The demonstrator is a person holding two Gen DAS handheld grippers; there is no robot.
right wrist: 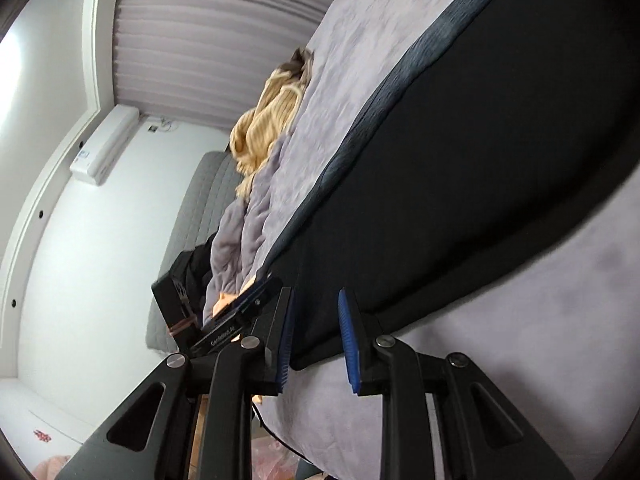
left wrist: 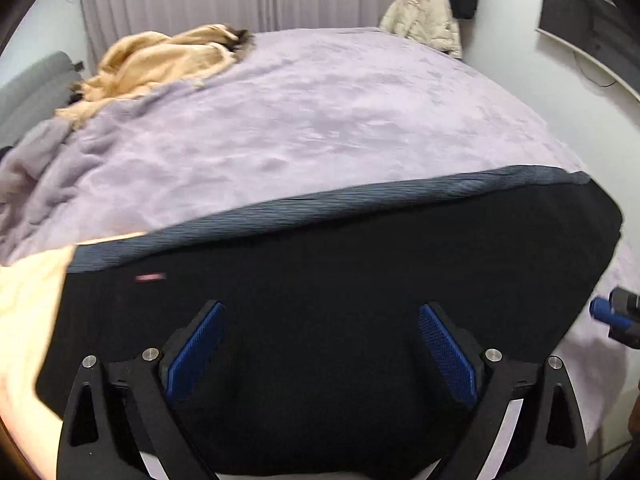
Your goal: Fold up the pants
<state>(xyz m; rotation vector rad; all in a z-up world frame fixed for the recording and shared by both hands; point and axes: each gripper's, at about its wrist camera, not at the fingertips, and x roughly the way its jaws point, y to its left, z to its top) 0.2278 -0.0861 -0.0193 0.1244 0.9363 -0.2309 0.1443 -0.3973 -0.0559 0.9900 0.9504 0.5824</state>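
Black pants lie folded flat on the lilac blanket, their ribbed grey-blue waistband along the far edge. My left gripper hovers over the near part of the pants, jaws wide open, nothing between the blue pads. In the right wrist view, which is rolled on its side, the pants stretch away. My right gripper sits at their near corner, jaws a little apart. The corner shows in the gap and the pads do not press on it. The right gripper's tip shows at the left view's right edge.
A tan garment is heaped at the bed's far left. A grey headboard is beside it. A beige jacket and a dark coat hang by the far right corner. A peach sheet shows at near left. A screen is on the right wall.
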